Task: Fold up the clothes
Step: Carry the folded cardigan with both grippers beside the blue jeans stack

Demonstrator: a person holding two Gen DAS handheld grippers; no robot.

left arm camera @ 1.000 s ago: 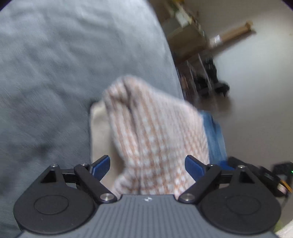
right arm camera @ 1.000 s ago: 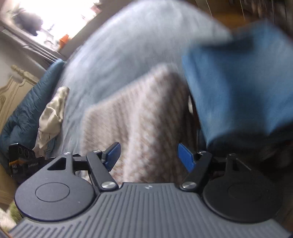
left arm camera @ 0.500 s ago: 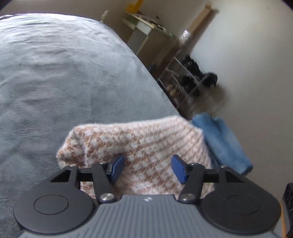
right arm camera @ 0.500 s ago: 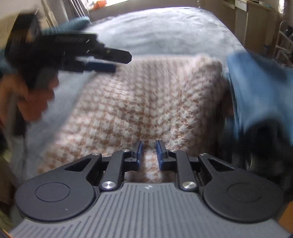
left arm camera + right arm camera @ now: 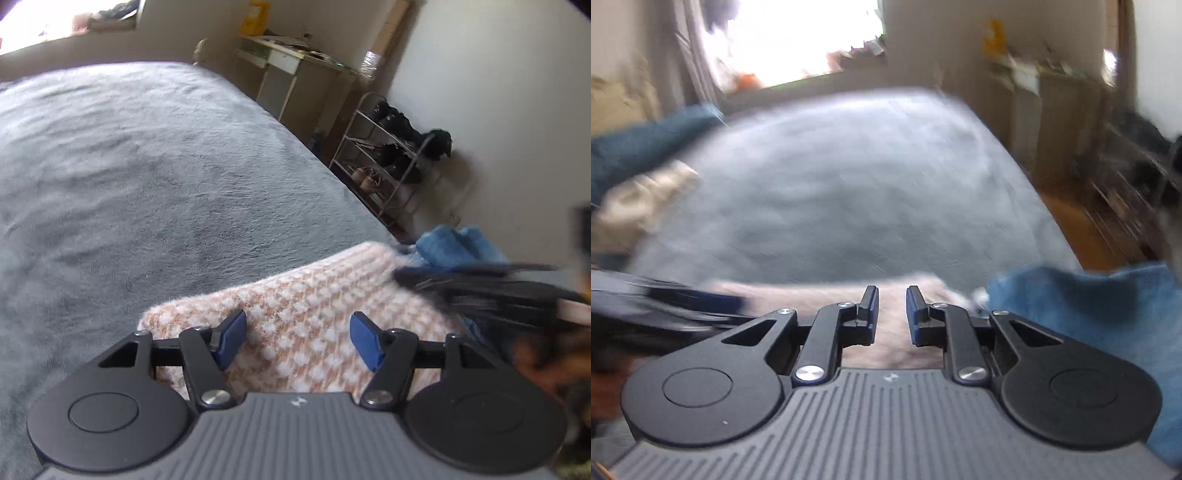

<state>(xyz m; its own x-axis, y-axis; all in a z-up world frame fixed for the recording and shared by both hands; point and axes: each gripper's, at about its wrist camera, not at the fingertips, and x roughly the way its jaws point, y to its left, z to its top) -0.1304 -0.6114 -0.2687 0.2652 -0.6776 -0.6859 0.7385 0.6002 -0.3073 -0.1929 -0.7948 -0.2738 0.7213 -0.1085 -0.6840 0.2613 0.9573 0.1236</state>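
Note:
A folded pink-and-white houndstooth sweater [image 5: 314, 306] lies at the near edge of the grey bed [image 5: 147, 184]. My left gripper [image 5: 297, 338] hovers over the sweater's near part. Its jaws are opening, the knit shows between the blue pads, and neither pad presses on it. My right gripper [image 5: 892, 295] has its jaws almost together at the sweater [image 5: 894, 354], with a thin bit of knit seemingly pinched. In the left wrist view the right gripper [image 5: 406, 277] is a dark blur at the sweater's right end. A blue folded garment [image 5: 1089, 306] sits just right of the sweater.
The bed's right edge drops to a wooden floor, where a metal shoe rack [image 5: 388, 158] and a desk [image 5: 295, 74] stand by the wall. A cream garment [image 5: 646, 195] and a teal duvet [image 5: 646, 144] lie at the bed's far left. A hand [image 5: 535, 362] holds the right gripper.
The sweater went from draped upright to lying folded flat. The left jaws narrowed, then widened slightly. The right jaws went from wide apart to nearly together and swung to the sweater's right end.

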